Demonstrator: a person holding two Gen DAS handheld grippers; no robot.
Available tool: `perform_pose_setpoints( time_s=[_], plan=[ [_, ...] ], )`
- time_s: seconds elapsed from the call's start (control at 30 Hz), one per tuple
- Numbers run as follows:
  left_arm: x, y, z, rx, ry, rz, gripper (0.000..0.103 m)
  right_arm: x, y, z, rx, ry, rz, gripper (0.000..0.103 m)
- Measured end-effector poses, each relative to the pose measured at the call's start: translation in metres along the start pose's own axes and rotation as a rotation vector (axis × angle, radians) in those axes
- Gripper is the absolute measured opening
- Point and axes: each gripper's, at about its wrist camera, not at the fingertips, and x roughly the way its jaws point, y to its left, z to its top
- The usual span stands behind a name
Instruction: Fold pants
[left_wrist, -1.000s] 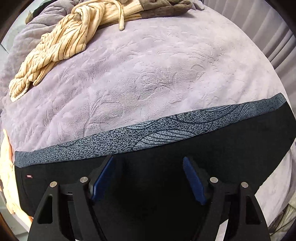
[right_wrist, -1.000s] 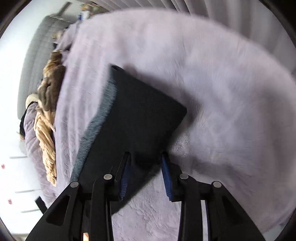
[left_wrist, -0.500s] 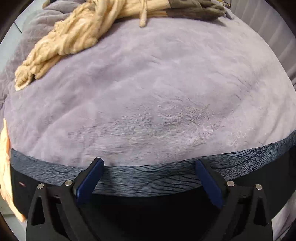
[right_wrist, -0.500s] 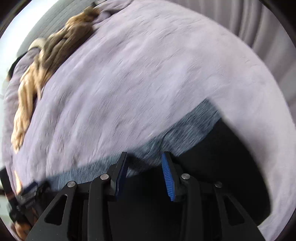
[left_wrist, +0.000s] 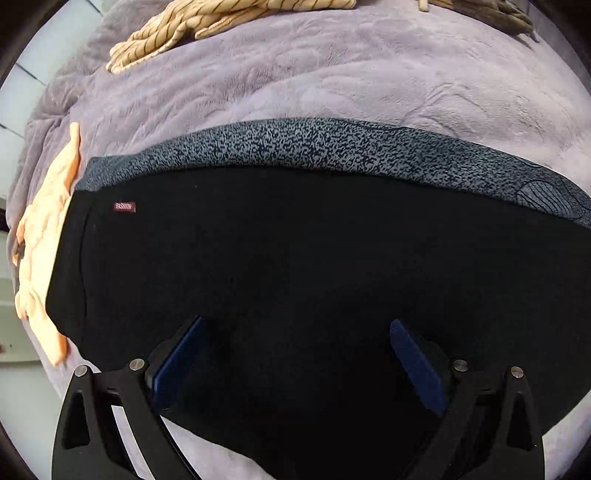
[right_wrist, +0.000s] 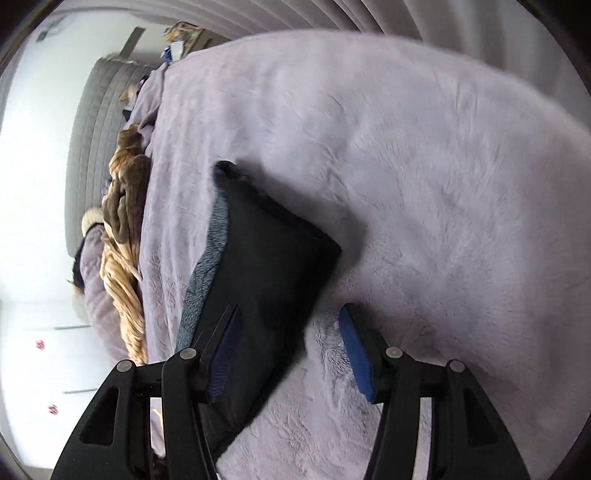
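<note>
Since half a second ago both views have changed: left tool (left_wrist: 295, 354) has pulled back, so the pants (left_wrist: 295, 266) fill its lower frame again instead of showing only the patterned band, and the right tool (right_wrist: 288, 347) has swung round to see the pants end-on, with its fingers spread wider than before. Pants are folded into a flat black slab lying on the lilac blanket (left_wrist: 332, 81) of the bed, grey speckled band (left_wrist: 332, 147) along the far edge, small red label (left_wrist: 124, 207) near the left end. My left tool is released, blue pads (left_wrist: 417, 365) wide apart with black cloth showing between them; can't tell whether they touch the fabric. My right tool is also released: left finger (right_wrist: 221, 354) overlaps the near corner of the pants (right_wrist: 266, 258), right finger over bare blanket (right_wrist: 424, 166), the pants edge running between them, nothing gripped. Right view is motion-blurred. Cream striped garment (left_wrist: 192, 29) lies bunched at the far side of the bed, well apart from the pants; an orange cloth (left_wrist: 44, 236) sits just beside the pants' left end. In the right view a brown garment (right_wrist: 125, 199) lies next to the striped one (right_wrist: 122, 291) along the far edge, with a grey padded headboard (right_wrist: 96, 140) behind.
</note>
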Motion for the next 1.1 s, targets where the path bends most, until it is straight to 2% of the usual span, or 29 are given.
perform_pose_setpoints(
  time_s=[0.07,0.13,0.2,0.23,0.3,0.37,0.4,0.43,0.47,0.53,0.6,0.67,0.77,0.87,0.93,1.0,1.1],
  plan=[
    [0.000,-0.009,0.005,0.024,-0.010,0.027,0.100,0.005,-0.009,0.000,0.036,0.001,0.013,0.057],
    [-0.003,-0.016,0.008,0.055,-0.022,0.044,0.100,0.000,-0.010,0.004,0.068,0.018,0.032,0.025],
    [-0.001,-0.018,0.012,0.071,-0.029,0.045,0.100,-0.014,0.002,0.007,0.039,0.013,0.103,0.015],
    [0.001,-0.019,0.013,0.071,-0.032,0.041,0.102,-0.023,0.013,0.007,0.010,0.007,0.137,0.014],
    [0.008,-0.020,0.016,0.062,-0.034,0.042,0.103,-0.028,0.026,0.006,-0.040,-0.006,0.115,0.014],
    [0.016,-0.017,0.023,0.049,-0.030,0.033,0.103,-0.018,0.030,0.010,-0.097,-0.005,-0.004,0.014],
    [0.016,-0.017,0.025,0.054,-0.028,0.035,0.103,-0.003,0.027,0.013,-0.122,0.019,-0.104,0.014],
    [0.014,-0.018,0.025,0.069,-0.027,0.036,0.103,0.008,0.024,0.013,-0.129,0.039,-0.154,0.017],
    [0.010,-0.017,0.026,0.083,-0.031,0.033,0.103,0.016,0.019,0.013,-0.106,0.047,-0.164,0.018],
    [0.002,-0.014,0.027,0.110,-0.043,0.034,0.103,0.008,0.021,0.007,-0.076,0.007,-0.140,0.023],
    [-0.006,-0.003,0.026,0.116,-0.056,0.032,0.103,-0.006,0.034,-0.009,-0.117,-0.002,-0.150,0.031],
    [-0.011,0.017,0.022,0.090,-0.076,0.030,0.103,-0.017,0.047,-0.031,-0.162,0.015,-0.109,0.035],
    [-0.006,0.051,0.021,0.035,-0.075,0.058,0.103,-0.006,0.072,-0.075,-0.220,0.139,-0.003,0.036],
    [0.019,0.075,0.018,0.032,-0.026,0.098,0.103,0.041,0.100,-0.145,-0.257,0.349,0.114,0.037],
    [0.026,0.082,0.010,0.040,-0.054,0.028,0.103,0.087,0.121,-0.195,-0.265,0.494,0.187,0.037],
    [0.029,0.082,0.008,0.065,-0.066,0.007,0.103,0.137,0.140,-0.245,-0.241,0.617,0.230,0.037],
    [0.036,0.091,0.011,0.089,-0.060,-0.016,0.103,0.184,0.151,-0.291,-0.208,0.703,0.212,0.037]
  ],
)
